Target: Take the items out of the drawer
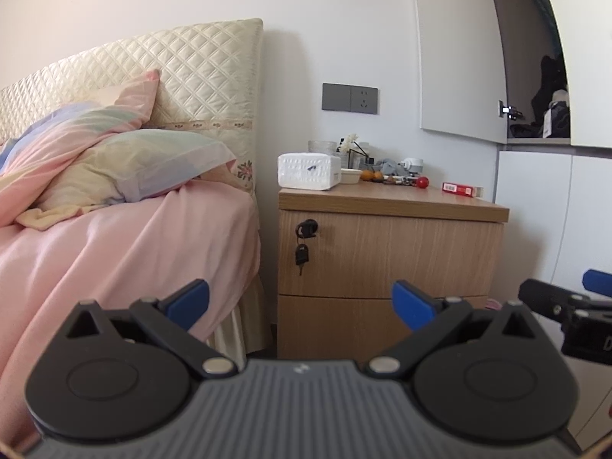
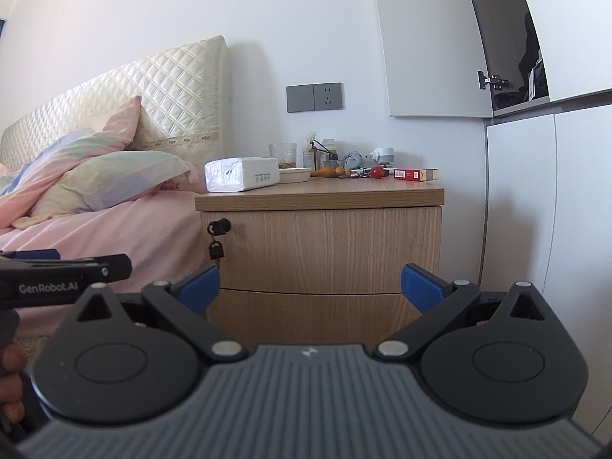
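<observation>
A light wood nightstand stands between the bed and white cabinets. It has two drawers, both closed: the upper drawer carries a black lock with one key hanging from it, and the lower drawer is plain. On its top surface sit one white tissue pack, one red box and one red ball. The left tool and the right tool are both spread wide and empty, well apart from the drawers.
</observation>
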Motion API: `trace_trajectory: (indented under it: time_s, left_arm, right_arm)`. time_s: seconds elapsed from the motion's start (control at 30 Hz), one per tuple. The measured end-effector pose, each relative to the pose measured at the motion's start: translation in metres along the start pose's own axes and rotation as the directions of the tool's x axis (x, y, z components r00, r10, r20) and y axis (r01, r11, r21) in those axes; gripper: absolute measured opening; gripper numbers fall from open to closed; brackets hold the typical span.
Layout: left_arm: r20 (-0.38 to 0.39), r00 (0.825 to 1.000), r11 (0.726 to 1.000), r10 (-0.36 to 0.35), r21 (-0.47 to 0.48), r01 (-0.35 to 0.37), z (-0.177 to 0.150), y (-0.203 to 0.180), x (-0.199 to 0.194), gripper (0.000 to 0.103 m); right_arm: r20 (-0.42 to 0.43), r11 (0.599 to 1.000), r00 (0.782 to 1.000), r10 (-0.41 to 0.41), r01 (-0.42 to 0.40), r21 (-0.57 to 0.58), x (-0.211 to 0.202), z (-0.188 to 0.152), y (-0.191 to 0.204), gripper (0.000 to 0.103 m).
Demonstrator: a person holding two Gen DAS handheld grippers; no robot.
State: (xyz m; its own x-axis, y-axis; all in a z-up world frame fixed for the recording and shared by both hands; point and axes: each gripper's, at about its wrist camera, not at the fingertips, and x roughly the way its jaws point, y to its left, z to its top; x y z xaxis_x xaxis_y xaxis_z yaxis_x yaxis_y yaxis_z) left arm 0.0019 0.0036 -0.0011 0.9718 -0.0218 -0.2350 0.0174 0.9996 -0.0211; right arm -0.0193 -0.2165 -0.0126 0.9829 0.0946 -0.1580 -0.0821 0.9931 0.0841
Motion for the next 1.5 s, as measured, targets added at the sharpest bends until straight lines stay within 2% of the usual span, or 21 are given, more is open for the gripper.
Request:
trace_trajectory:
  time_s: [1.5]
  left_arm:
    - [-0.006, 1.0, 1.0, -0.013, 0.015, 0.013, -0.002, -0.007, -0.001, 0.103]
  right_arm:
    - [0.041, 0.999, 0.999, -0.011, 0.01, 0.044, -0.006, 0.001, -0.011, 0.103]
